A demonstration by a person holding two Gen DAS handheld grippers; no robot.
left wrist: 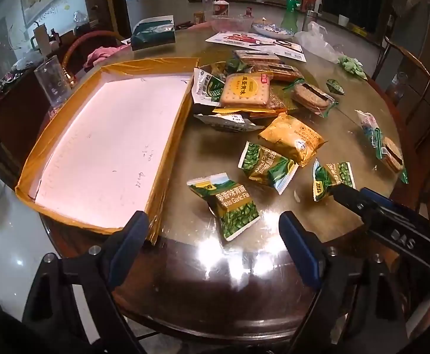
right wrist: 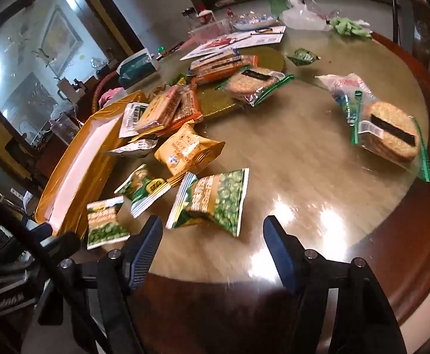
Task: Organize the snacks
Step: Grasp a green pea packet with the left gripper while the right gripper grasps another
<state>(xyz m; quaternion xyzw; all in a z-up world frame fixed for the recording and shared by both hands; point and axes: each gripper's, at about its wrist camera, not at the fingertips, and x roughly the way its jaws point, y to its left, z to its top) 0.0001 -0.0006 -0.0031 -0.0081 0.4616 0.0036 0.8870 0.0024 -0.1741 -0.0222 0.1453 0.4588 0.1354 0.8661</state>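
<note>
A shallow gold-edged box lies on the left part of the round worktop; its white floor holds no snack, and its long axis runs from near left to far right. All snacks lie on the worktop to its right. Against the box's far right corner sits a heap topped by a square yellow cracker pack, with long biscuit sleeves behind it. Nearer come a yellow pouch, then three green pea packets: the middle one, the nearest one with its long axis slanting from far left to near right, and the rightmost one. Two bagged round rice cakes lie apart, one beside the heap and one near the right rim. The left gripper hovers over the near rim, fingers wide apart and holding nothing, the nearest packet just beyond them. The right gripper likewise has its fingers spread wide and empty; in the left wrist view its tip touches or overlaps the rightmost packet, and I cannot tell which.
</note>
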